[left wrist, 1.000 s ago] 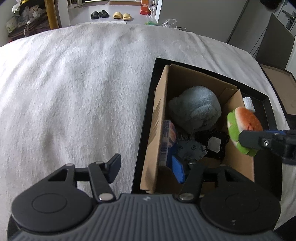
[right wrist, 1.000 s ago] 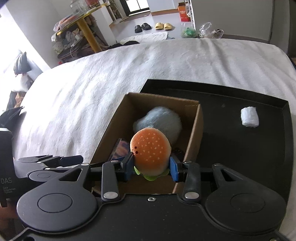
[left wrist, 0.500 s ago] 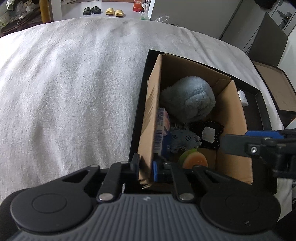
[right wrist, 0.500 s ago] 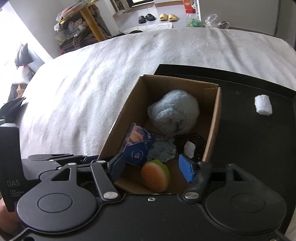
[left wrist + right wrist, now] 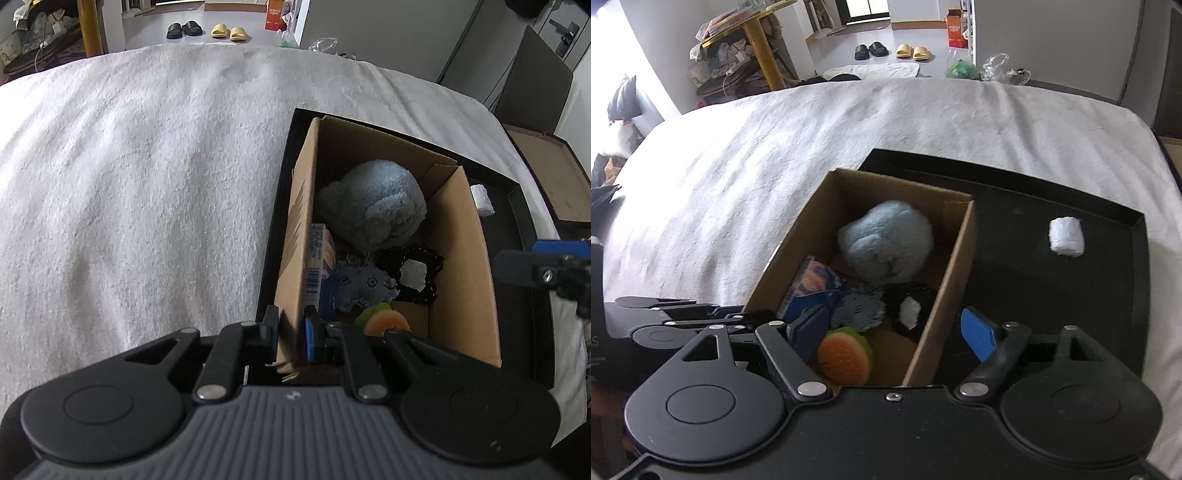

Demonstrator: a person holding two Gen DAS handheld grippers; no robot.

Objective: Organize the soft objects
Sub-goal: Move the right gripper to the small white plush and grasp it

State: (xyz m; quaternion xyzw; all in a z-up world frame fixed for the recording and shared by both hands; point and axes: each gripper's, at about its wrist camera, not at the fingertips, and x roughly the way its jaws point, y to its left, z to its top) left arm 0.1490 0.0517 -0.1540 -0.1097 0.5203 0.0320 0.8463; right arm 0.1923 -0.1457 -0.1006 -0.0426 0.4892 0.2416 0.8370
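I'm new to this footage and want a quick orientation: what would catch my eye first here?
The open cardboard box on a black tray, set on a white bedspread, crammed with soft things: a fluffy blue plush at the back, a burger toy at the near end. The left claw pinches the box's near wall, while the right claw, opening, straddles the box over the burger toy. A white roll lies alone on the tray.

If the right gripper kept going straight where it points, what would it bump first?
Probably the cardboard box: the opening right gripper straddles its near right wall, with the burger plush just inside. Depth is uncertain.
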